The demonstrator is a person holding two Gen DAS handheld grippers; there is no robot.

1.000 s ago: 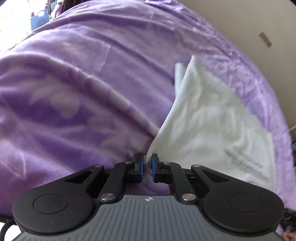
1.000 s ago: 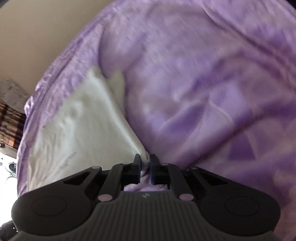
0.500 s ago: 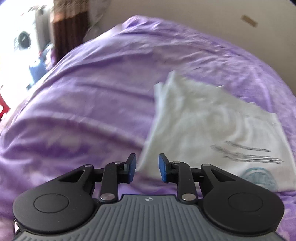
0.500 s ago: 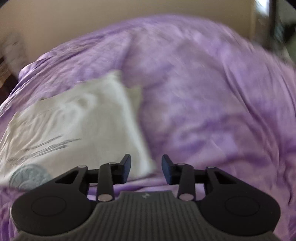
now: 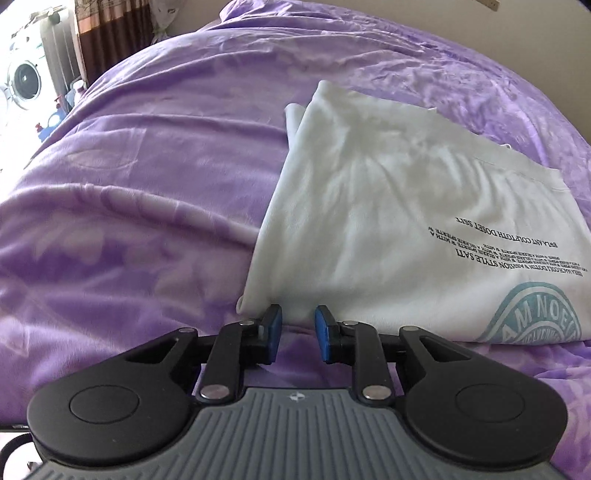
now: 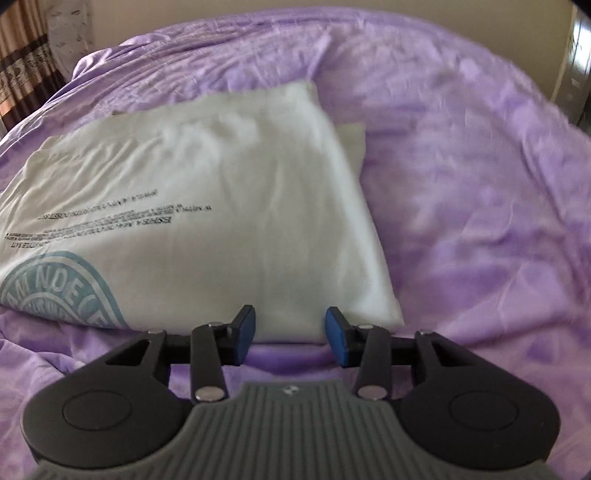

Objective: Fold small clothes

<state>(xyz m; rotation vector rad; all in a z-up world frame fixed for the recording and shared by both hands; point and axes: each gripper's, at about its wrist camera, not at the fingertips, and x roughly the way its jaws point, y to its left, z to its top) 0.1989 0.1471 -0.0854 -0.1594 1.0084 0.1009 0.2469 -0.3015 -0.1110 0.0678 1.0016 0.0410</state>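
Note:
A white T-shirt with black print and a teal round logo lies folded flat on the purple bedspread. It also shows in the right wrist view. My left gripper is open and empty, just in front of the shirt's near left corner. My right gripper is open and empty, just in front of the shirt's near right corner. A lower layer of the shirt sticks out at the far edge.
The bedspread is wrinkled and spreads all around the shirt. A washing machine and brown curtain stand beyond the bed's left side. A beige wall runs behind the bed.
Both grippers held the shirt's near corners a second ago, then opened and let go. The shirt now lies flat, and both grippers have pulled back and up a little.

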